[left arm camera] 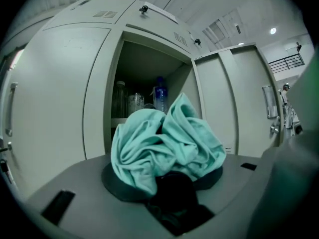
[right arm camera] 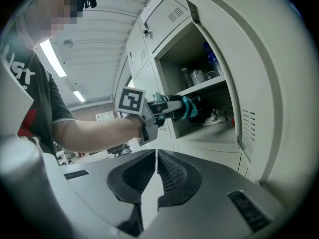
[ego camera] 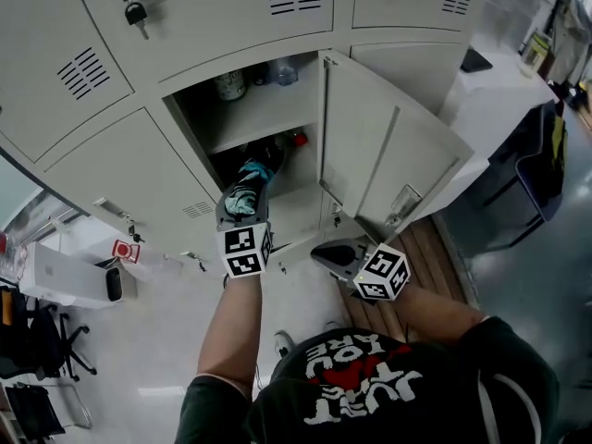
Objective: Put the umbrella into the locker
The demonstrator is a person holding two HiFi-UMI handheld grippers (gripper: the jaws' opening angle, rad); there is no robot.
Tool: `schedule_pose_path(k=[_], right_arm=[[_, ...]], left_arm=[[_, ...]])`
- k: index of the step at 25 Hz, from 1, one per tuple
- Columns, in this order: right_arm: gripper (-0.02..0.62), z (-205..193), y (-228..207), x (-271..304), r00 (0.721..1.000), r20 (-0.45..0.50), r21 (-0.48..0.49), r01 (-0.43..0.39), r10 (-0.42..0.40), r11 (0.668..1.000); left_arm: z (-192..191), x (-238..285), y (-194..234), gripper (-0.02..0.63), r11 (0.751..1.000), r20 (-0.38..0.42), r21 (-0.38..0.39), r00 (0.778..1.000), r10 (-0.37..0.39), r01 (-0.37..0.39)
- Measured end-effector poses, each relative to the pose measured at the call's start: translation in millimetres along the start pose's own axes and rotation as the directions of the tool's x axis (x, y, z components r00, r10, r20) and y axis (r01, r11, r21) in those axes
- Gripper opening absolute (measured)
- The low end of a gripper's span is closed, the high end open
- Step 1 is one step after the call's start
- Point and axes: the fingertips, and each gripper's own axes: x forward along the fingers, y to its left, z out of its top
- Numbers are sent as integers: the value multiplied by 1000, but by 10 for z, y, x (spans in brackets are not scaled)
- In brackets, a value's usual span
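**Left hand-held gripper (ego camera: 242, 203) grasps the teal umbrella (ego camera: 252, 172) at the open locker (ego camera: 277, 109)**

Black T-shirt (ego camera: 370, 387) with white and red print fills the bottom of the head view, and both bare forearms reach out from it towards a bank of pale grey metal lockers.

The left hand-held gripper is clenched on the folded teal fabric umbrella. In the left gripper view the bunched cloth bulges up between the jaws, and the umbrella's black end sits low between them, nearest the lens. The umbrella's far end is at the mouth of the open compartment, below the inner shelf (ego camera: 259, 129). Whether it touches the compartment floor cannot be told.

On the shelf stand a clear plastic bottle with a blue label (left arm camera: 159, 93) and two clear jars (left arm camera: 119, 98) beside it. A small red object (ego camera: 298, 140) and something dark lie deeper in the lower space.

The grey locker door (ego camera: 370, 146) hangs wide open at the right of the compartment.

The right hand-held gripper (ego camera: 326, 252) is below that door and well apart from the umbrella. Its jaws are closed tip to tip with nothing between them.

A black-headed key (ego camera: 137, 12) hangs from the lock of a shut door at upper left.
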Motion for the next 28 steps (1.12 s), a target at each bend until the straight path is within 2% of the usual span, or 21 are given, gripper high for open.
schedule_pose_path(k=[5,13,28], right_arm=[[37,-15,-3,-28,1000,6,7,-8,8,1000],[37,-11,-7,7,1000,12,10,-19,18,1000],[37,148,-278,134,998,40,-17,53,-52,998]], left_arm=[[-47,310,-5,212,1000,-3,16,1000,14,-14],[-103,687,103,212,999,5,-7,999,45,-45],[-152,1392,371,212,996,-14,-19,996,83,-83]])
